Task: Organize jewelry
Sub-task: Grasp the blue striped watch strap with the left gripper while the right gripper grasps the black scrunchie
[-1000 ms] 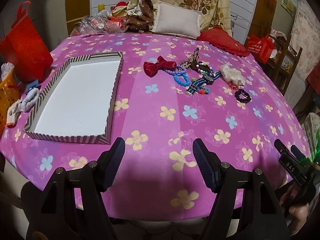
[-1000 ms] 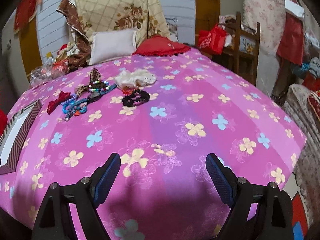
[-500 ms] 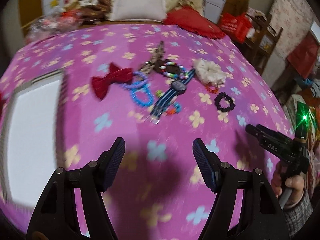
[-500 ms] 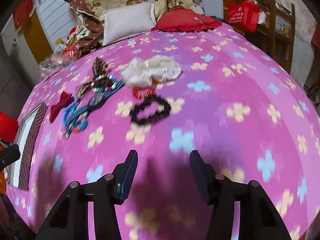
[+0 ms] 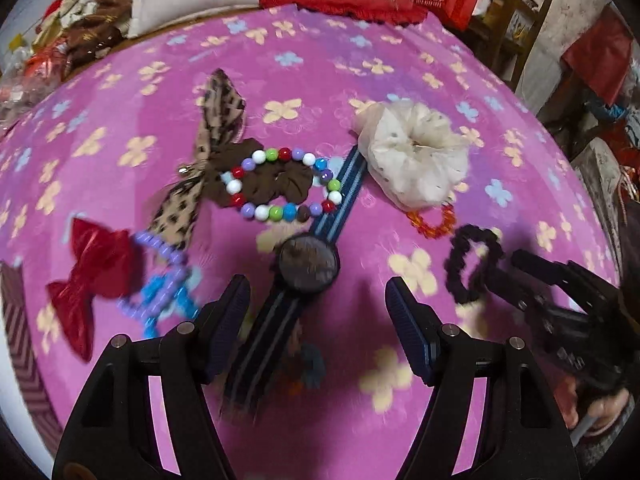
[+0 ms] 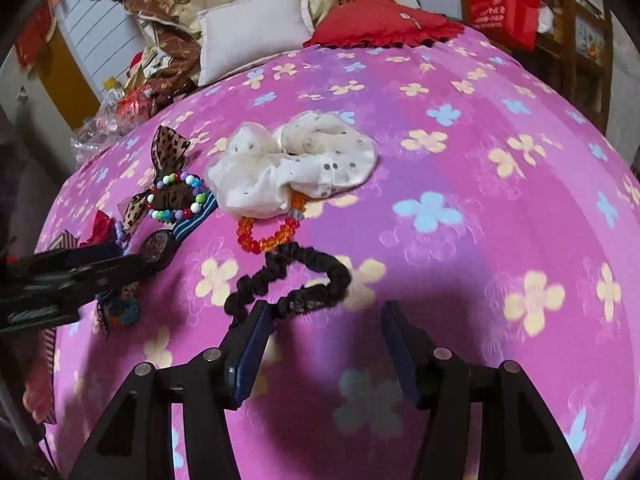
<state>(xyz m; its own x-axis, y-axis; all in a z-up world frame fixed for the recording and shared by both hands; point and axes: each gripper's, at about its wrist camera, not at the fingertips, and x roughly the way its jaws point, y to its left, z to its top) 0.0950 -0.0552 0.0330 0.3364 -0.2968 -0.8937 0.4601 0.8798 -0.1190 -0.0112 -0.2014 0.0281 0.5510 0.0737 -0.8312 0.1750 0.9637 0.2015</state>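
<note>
My left gripper (image 5: 316, 314) is open and hangs low over a watch (image 5: 308, 264) with a blue striped strap; the strap runs between its fingers, which do not touch it. Beyond it lie a multicoloured bead bracelet (image 5: 280, 212) on a brown scrunchie, a leopard bow (image 5: 216, 120), a red bow (image 5: 96, 268) and blue and purple bracelets (image 5: 164, 284). My right gripper (image 6: 326, 338) is open, its jaws half spread, just short of a black scrunchie (image 6: 304, 280) whose near end meets its left fingertip (image 6: 256, 320). An orange bead bracelet (image 6: 266, 240) and a white scrunchie (image 6: 296, 164) lie behind.
Everything lies on a pink flowered bedspread (image 6: 480, 200). The striped box's edge (image 5: 16, 320) shows at far left. Pillows (image 6: 256, 28) and a red cushion (image 6: 380, 24) sit at the back, with a wooden chair and red bag (image 6: 504, 8) to the right. A hand holds each gripper.
Both grippers have come forward and down to the jewelry pile. The right jaws have narrowed. The box has slid almost out of the left view.
</note>
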